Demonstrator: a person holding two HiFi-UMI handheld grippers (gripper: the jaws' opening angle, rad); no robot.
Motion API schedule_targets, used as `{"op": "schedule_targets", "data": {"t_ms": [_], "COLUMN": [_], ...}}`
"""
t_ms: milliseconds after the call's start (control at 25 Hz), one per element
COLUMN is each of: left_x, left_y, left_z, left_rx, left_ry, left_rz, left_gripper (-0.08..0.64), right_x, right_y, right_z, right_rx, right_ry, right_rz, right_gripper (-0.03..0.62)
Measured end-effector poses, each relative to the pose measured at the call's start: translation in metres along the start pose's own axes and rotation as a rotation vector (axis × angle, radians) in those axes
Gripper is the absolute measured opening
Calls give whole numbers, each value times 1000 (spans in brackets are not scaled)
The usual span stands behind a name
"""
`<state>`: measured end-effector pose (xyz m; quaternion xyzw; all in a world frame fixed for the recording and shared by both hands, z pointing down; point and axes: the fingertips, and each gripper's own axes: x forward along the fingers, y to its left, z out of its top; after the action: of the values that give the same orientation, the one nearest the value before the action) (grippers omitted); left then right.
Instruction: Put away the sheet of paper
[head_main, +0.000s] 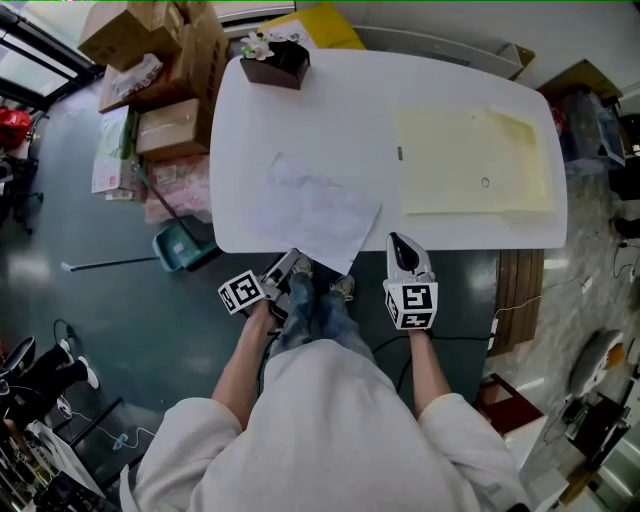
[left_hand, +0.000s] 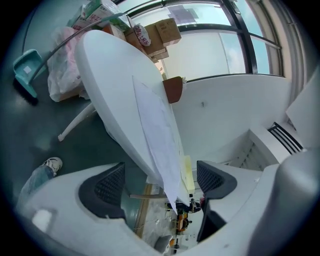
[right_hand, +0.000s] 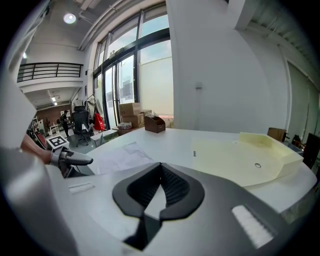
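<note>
Head view from above: a person in a white coat stands at the near edge of a white table (head_main: 340, 110), a gripper in each hand. The paper (head_main: 312, 208) lies flat on the table's near left part, set askew, with one corner hanging over the near edge. The left gripper (head_main: 291, 267) sits just below that edge, at the overhanging corner. In its own view the jaws stand wide apart. The paper's corner and the table edge run between the two dark pads (left_hand: 107, 188), and neither pad presses on them. The table appears steeply tilted in this view. The right gripper (head_main: 402, 250) hovers at the near edge, to the right of the paper and apart from it. In its own view the jaws are closed tip to tip with nothing between them. A pale yellow folder (head_main: 470, 160) lies open on the table's right half, well apart from the paper. A brown box (head_main: 276, 62) stands at the far left corner. On the floor to the left are cardboard boxes (head_main: 165, 60) and a teal dustpan (head_main: 180, 246).
</note>
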<state>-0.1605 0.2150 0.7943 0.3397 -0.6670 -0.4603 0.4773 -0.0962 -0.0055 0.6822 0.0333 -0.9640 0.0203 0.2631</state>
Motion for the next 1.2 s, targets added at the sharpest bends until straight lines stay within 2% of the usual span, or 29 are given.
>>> {"op": "schedule_targets", "data": {"t_ms": [480,640,880,1040,1200], "left_x": [41,51,49,39,31], "left_y": [13,23,36,49,51], "left_z": [10,10,9,4,-2], "left_rx": [-59,-62,-71,-92,-100], "left_ry": [-29,-28,-14,-15,-18], "left_rz": [22,59,89,120,114], "left_gripper": [446,446,439,395,388], "right_x": [-8,-10,-12,-13,-13], "right_y": [-7,-10,-13,-14,-14], "right_z": [-9,-12,-15,-17,-19], "right_rx": [4,10,15,19,20], "right_ry": [19,26,32,33,33], "right_rz": [-19,-29,-30,-30,-27], "right_gripper": [2,2,2,2,2]}}
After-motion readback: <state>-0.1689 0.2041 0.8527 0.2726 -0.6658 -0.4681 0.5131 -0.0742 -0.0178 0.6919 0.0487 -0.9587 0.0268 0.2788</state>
